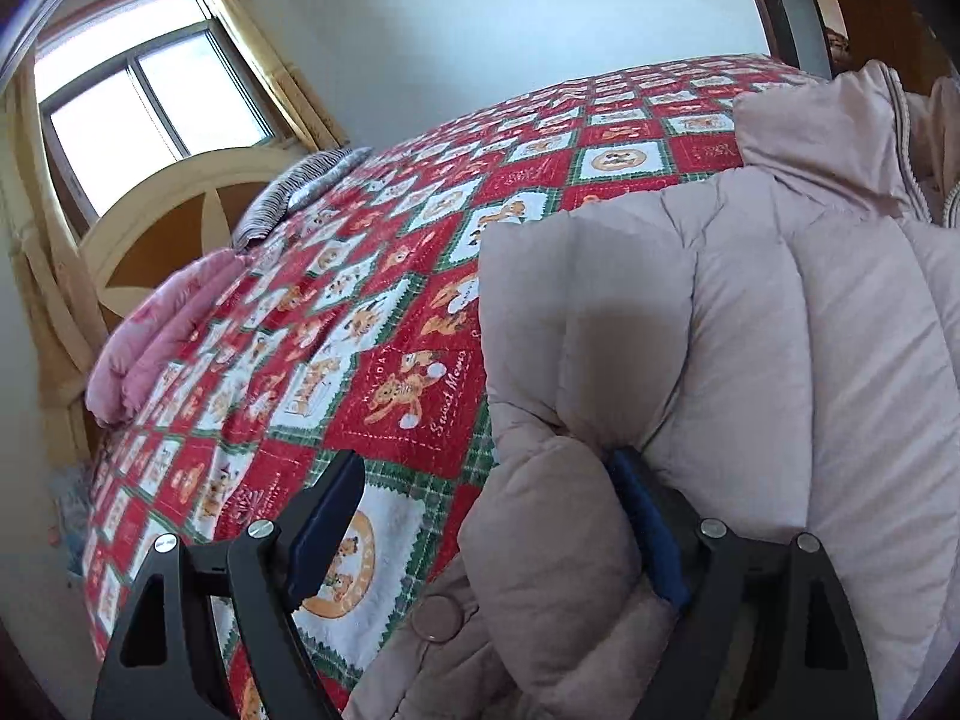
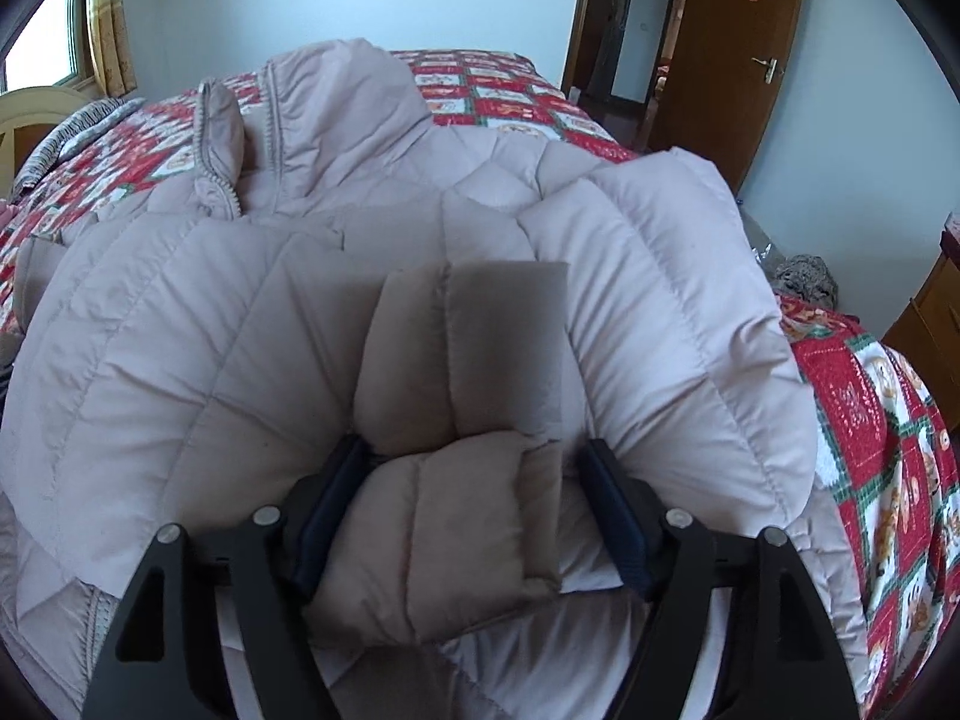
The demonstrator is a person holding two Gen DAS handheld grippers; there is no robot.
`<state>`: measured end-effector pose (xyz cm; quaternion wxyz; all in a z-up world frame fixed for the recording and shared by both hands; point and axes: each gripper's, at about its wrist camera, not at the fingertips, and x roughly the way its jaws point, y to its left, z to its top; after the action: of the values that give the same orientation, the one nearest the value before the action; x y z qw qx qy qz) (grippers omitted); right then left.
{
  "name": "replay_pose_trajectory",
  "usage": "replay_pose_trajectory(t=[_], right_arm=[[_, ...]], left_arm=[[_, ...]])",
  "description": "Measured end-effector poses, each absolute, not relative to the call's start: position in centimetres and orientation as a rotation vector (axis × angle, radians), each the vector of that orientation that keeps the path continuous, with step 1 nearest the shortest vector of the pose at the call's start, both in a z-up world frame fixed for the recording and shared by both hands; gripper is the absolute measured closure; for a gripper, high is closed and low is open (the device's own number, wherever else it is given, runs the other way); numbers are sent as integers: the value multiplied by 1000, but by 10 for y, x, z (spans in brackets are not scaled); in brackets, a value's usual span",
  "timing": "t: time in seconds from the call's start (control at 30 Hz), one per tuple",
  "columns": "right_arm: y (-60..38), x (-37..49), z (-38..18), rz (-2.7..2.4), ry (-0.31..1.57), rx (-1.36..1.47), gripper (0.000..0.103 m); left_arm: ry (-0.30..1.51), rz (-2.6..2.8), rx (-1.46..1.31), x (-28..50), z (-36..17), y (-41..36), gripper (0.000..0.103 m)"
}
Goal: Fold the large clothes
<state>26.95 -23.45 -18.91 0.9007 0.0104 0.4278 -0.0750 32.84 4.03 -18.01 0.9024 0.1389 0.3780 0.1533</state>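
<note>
A large pale pink quilted puffer jacket [image 1: 750,312] lies on the bed, seen also in the right wrist view [image 2: 240,330] with its zipped collar at the back. My left gripper [image 1: 486,510] is open wide at the jacket's left edge; a puffy fold lies between the jaws, touching only the right finger [image 1: 648,534]. My right gripper [image 2: 474,504] is open, its jaws standing on either side of a folded cuff-like piece of the jacket [image 2: 456,516], which fills the gap between them.
The bed carries a red, white and green patchwork bedspread [image 1: 336,312]. A pink folded blanket [image 1: 162,330] and a striped pillow [image 1: 294,192] lie by the headboard [image 1: 174,210]. A window is behind it. A brown door [image 2: 738,42] stands at the right.
</note>
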Motion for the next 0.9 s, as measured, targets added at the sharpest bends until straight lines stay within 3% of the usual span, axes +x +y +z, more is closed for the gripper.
replay_pose_trajectory(t=[0.13,0.23,0.33,0.57,0.9], right_arm=[[-245,257,-161,-108,844,109,26],[-247,250,-130,-109,746,134,26],[-239,263,-116,26,777,253,27],[-175,280,-180,154,982,159,32],[-152,232,-196,245,978,53,30]], left_arm=[[831,211,126,324,-154,64,19],[746,176,-10,325,-115,74,19],[784,114,0,348,-99,61,17],[920,217,282,355,-160,49,17],[788,251,405,295,-179,53,17]])
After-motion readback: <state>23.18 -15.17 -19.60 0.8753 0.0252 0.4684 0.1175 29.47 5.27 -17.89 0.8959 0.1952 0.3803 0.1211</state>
